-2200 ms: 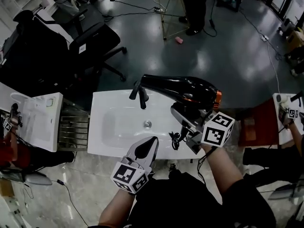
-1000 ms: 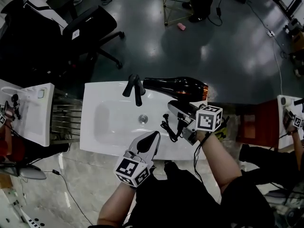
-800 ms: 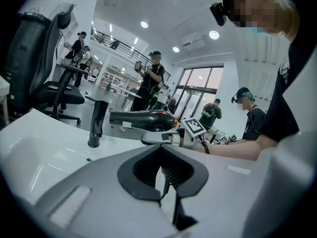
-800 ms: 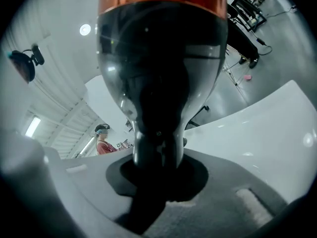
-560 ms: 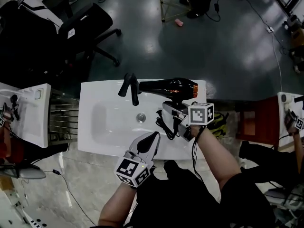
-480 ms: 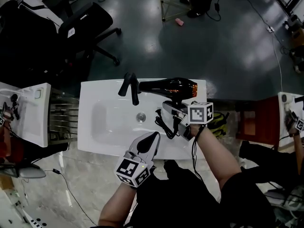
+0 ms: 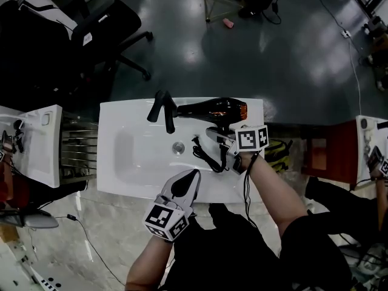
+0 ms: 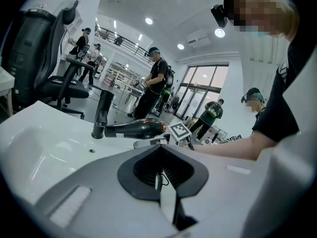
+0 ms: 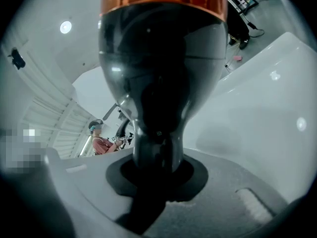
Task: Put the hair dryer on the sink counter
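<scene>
My right tool (image 7: 225, 143) is clenched on the dryer's handle, which fills the gap between its jaws. The dryer (image 7: 209, 108) is glossy black with an orange band (image 7: 242, 109) at its rear. It lies level along the back of the white bench (image 7: 121, 183), just right of the black tap (image 7: 160, 109), nozzle toward it. Whether it touches the bench I cannot tell. Its black cord (image 7: 205, 155) is bundled beside the drain (image 7: 177, 147). My left tool (image 7: 189, 179) is clenched on nothing at the front edge.
</scene>
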`<act>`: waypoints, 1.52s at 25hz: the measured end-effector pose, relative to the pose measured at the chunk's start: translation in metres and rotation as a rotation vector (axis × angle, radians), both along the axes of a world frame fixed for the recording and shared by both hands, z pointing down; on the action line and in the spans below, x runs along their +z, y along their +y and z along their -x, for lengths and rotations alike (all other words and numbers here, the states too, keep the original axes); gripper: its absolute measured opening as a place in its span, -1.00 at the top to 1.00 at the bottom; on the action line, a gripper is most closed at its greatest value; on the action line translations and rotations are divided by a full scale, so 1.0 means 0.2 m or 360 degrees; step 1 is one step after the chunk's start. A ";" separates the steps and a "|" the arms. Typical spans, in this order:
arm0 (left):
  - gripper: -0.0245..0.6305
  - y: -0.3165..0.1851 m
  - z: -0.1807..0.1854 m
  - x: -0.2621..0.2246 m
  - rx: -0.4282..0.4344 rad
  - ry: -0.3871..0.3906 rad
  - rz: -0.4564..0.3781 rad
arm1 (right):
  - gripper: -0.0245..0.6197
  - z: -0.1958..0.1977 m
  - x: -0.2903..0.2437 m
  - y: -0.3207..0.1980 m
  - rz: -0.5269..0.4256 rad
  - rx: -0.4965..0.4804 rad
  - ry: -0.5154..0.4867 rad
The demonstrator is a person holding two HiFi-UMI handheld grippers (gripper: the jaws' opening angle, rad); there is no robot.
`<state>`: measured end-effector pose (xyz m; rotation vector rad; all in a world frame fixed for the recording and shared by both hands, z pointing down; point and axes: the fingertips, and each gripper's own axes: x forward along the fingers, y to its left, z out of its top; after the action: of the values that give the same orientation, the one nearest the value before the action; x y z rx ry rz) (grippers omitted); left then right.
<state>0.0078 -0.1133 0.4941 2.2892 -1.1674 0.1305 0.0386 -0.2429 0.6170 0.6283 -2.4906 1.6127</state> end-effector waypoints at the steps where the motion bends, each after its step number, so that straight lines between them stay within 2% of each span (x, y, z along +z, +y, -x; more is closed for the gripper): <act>1: 0.92 0.00 0.00 0.00 -0.0002 -0.0001 0.0003 | 0.70 0.00 0.02 0.00 0.0012 -0.0004 0.0005; 18: 0.92 0.03 0.02 0.03 -0.0019 0.0005 0.0041 | 0.70 -0.02 0.11 -0.03 0.0155 0.0033 -0.0065; 28: 0.92 0.06 -0.01 0.06 -0.0004 0.0025 0.0062 | 0.71 -0.04 0.19 -0.03 0.0188 0.0023 0.0083; 31: 0.92 0.07 -0.01 0.05 -0.0004 0.0026 0.0059 | 0.71 -0.04 0.22 -0.02 0.0216 0.0010 0.0173; 38: 0.92 0.09 -0.01 0.05 -0.0008 0.0030 0.0054 | 0.43 -0.05 0.28 -0.01 0.0271 0.0007 0.0382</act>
<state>0.0090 -0.0947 0.5042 2.2530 -1.1530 0.1251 0.0492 -0.2439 0.6722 0.7542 -2.1591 1.6219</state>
